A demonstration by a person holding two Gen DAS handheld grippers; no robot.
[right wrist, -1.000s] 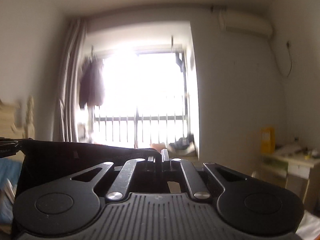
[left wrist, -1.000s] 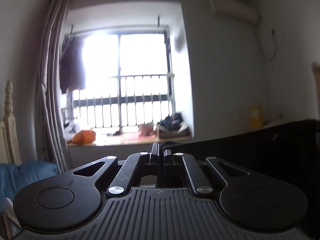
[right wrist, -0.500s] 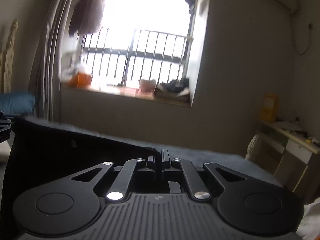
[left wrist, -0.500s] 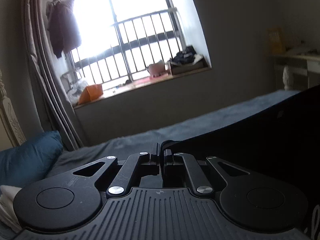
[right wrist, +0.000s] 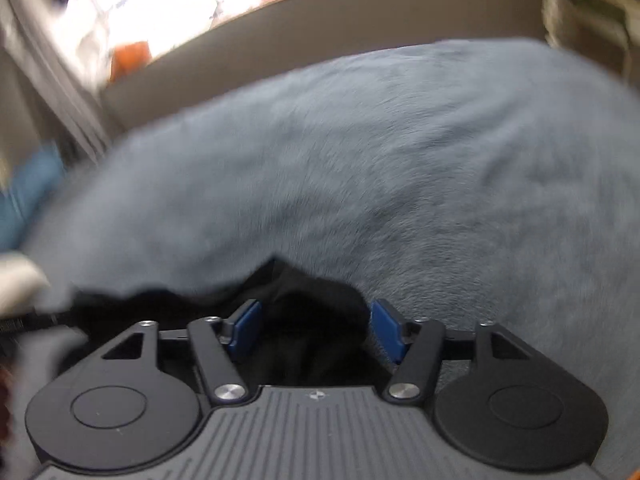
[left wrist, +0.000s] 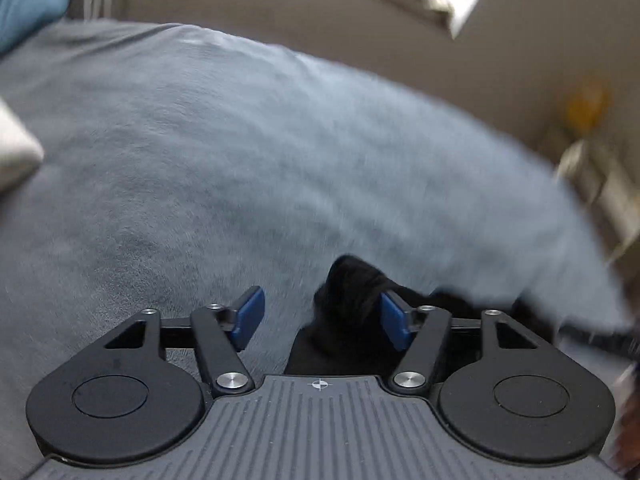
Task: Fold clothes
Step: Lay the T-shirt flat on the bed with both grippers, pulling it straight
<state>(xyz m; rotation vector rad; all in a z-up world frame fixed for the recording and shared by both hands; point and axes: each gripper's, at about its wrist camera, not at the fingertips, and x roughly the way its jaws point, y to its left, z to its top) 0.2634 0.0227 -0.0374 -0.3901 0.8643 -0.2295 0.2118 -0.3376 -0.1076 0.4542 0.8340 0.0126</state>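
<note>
Your two tools both stand apart, jaws just sprung wide. The left tool (left wrist: 320,318) has one bunch of the black garment (left wrist: 348,308) between its two blue pads (left wrist: 250,312), lying against the right pad only, not pinched. The right tool (right wrist: 316,326) likewise straddles a hump of the same cloth without clamping it. The garment lies on the one grey-blue bed (left wrist: 240,152) (its spread runs under both tools, cut off). Beyond, heavily blurred: one blue pillow (left wrist: 28,4), perhaps a white cloth (left wrist: 14,152), one window sill (right wrist: 224,4).

garment (left wrist: 352,300) on bed (left wrist: 240,160), pillow (left wrist: 28,4) far left
</note>
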